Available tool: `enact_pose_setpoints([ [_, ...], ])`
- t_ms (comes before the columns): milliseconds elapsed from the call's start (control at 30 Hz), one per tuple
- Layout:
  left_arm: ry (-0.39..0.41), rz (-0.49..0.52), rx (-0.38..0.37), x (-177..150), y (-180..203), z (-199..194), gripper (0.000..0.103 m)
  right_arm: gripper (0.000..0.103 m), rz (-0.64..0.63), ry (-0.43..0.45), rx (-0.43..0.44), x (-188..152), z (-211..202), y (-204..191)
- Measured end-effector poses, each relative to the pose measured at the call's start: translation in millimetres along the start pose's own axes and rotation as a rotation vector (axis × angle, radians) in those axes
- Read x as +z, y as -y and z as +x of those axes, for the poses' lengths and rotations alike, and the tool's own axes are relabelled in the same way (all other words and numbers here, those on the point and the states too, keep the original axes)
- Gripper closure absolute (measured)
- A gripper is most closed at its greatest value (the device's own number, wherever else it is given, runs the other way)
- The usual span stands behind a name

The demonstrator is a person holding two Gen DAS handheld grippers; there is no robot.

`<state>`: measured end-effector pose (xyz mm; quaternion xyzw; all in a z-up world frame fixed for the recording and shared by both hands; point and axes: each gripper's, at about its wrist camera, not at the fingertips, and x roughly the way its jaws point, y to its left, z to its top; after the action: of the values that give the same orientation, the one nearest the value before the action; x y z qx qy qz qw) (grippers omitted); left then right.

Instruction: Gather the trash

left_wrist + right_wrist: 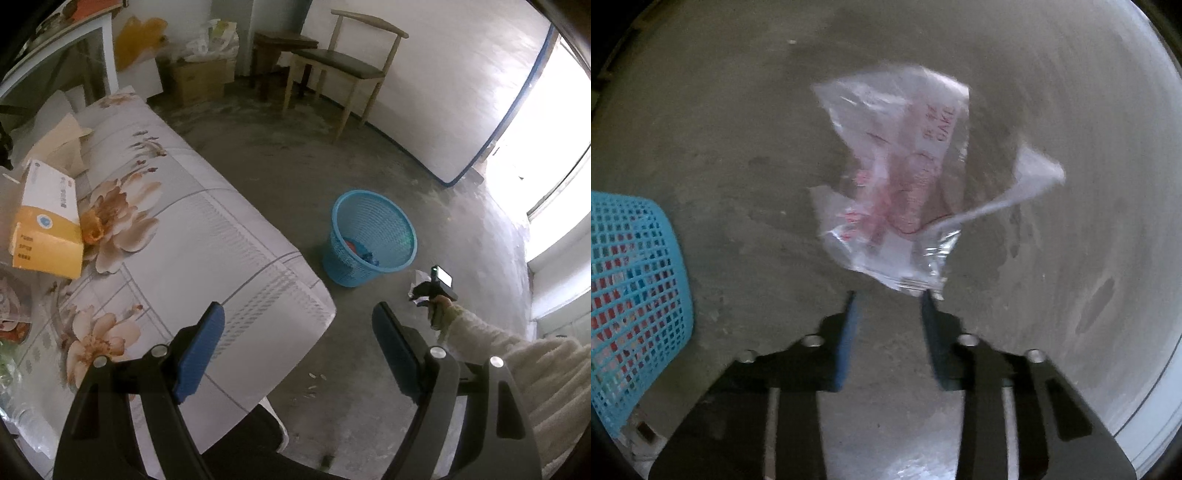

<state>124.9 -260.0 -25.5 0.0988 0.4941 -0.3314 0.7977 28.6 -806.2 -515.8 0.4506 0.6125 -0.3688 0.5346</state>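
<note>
Hovering right gripper (888,295) part-open at wrapper (897,177) edge, nothing clamped, basket (635,295) beside, left gripper (299,321) wide, empty.

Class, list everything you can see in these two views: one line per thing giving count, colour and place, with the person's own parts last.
wrapper: one, clear with red print, on the floor ahead of the right gripper
basket: one, blue mesh, on the floor, trash inside
table: one, floral cloth, left
box: one, yellow and white, on the table
chair: one, wood, dark seat, by the wall
left gripper: one, blue pads, open
right gripper: one, blue pads, narrow gap, empty
sleeve: one, cream
</note>
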Motion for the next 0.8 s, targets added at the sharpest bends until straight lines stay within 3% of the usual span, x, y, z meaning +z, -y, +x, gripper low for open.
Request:
enact_pose_setpoints([
  [67,0.009,-0.008,0.008,0.4,-1.6,-2.9,0.023,0.099,0.019,-0.01,0.007,1.2,2.4,10.9],
  [133,0.018,-0.015,0.006,2.2,-4.7,-4.4,0.023,0.102,0.028,0.001,0.019,1.6,0.2,20.4],
  [433,0.017,-0.021,-0.001,4.4,-3.2,-2.7,0.023,0.103,0.021,0.144,0.163,-8.3,-40.6,47.5],
  [500,0.015,-0.013,0.003,4.7,-0.6,-2.3,0.023,0.095,-0.064,0.201,0.11,-6.4,-54.5,44.8],
  [567,0.013,-0.012,0.002,5.8,0.5,-1.6,0.023,0.038,-0.092,0.214,0.09,2.2,-63.8,37.7],
  [600,0.013,-0.012,0.005,5.8,1.9,-1.1,0.023,0.028,-0.09,0.235,0.071,6.1,-68.7,36.0],
  [667,0.011,-0.01,0.011,5.6,1.0,-0.6,0.023,0.02,-0.075,0.269,0.025,13.7,-66.4,38.4],
  [800,0.002,-0.014,0.034,5.9,0.6,1.8,0.023,0.02,-0.064,0.186,-0.01,35.9,-44.8,28.2],
])
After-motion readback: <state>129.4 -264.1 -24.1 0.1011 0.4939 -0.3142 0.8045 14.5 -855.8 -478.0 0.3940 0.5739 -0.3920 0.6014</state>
